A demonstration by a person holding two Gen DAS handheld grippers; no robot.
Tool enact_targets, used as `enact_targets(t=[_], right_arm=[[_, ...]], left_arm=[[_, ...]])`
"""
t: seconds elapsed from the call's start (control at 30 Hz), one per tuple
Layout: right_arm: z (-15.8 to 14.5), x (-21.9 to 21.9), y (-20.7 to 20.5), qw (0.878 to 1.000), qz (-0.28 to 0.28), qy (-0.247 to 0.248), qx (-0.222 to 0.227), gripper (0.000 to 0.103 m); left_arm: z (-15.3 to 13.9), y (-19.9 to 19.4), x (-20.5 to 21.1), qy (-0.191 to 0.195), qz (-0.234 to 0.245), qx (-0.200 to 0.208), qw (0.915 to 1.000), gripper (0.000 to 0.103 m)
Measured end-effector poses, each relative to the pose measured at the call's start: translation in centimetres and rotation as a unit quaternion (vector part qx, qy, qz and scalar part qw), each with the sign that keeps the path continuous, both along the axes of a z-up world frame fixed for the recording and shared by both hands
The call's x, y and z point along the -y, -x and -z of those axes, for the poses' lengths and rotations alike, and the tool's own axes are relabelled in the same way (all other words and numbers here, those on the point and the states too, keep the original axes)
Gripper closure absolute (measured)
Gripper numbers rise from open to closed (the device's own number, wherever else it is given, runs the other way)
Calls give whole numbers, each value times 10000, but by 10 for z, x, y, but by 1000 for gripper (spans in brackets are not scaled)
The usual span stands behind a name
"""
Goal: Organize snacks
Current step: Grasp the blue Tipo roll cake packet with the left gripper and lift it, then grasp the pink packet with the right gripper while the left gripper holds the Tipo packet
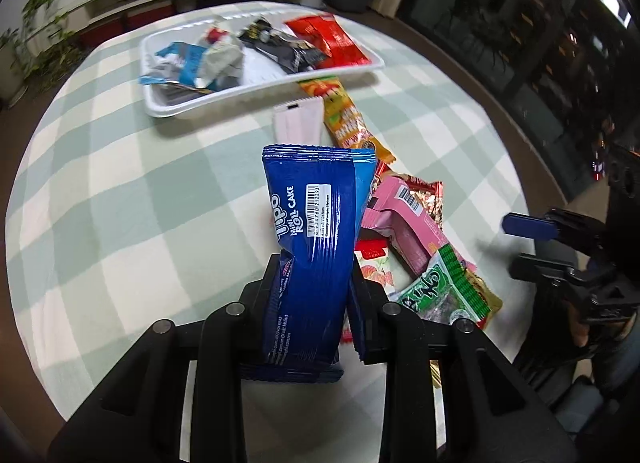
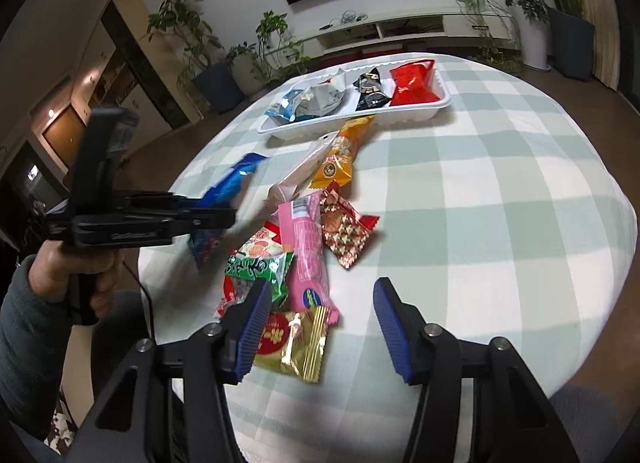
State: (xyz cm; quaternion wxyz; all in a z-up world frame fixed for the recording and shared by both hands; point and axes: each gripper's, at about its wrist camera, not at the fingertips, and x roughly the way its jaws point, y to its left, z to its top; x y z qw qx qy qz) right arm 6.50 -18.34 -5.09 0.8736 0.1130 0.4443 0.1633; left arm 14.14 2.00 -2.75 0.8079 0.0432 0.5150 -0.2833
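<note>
The table with its checked cloth carries a white tray at the far side, already holding several packets, and a loose heap of snacks nearer the person. The left gripper is pinching a blue cake packet, lifted clear of the cloth, its long axis pointing straight toward the tray ahead. The right gripper hangs with jaws spread and empty over the near edge of the heap, closest to the gold packet.

Even indoor light lit the checked tablecloth brightly; frame corners fell black, edges bowed with fisheye distortion. At left of the right-wrist view the blue packet blurred.
</note>
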Motion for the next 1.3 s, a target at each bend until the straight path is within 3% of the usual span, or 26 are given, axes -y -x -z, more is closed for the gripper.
enact_targets(t=[0.27,0.53,1.1,1.3], right_arm=[[16,-17,-33,9976,-178,457,-484,58],[30,-47,-47,9926,-563,712,-803,59],[37,-71,-58,9833,-761,1488,-716,64],[37,-70,-58,9833,-720,1538,-654,70]], left_arm=[[-6,30,-43,563,-683,77,9960,76],[-5,49,-59,847,-895,59,9924,76],[1,50,-61,1006,-1034,34,9895,76],[3,49,-57,1038,-1023,31,9893,76]])
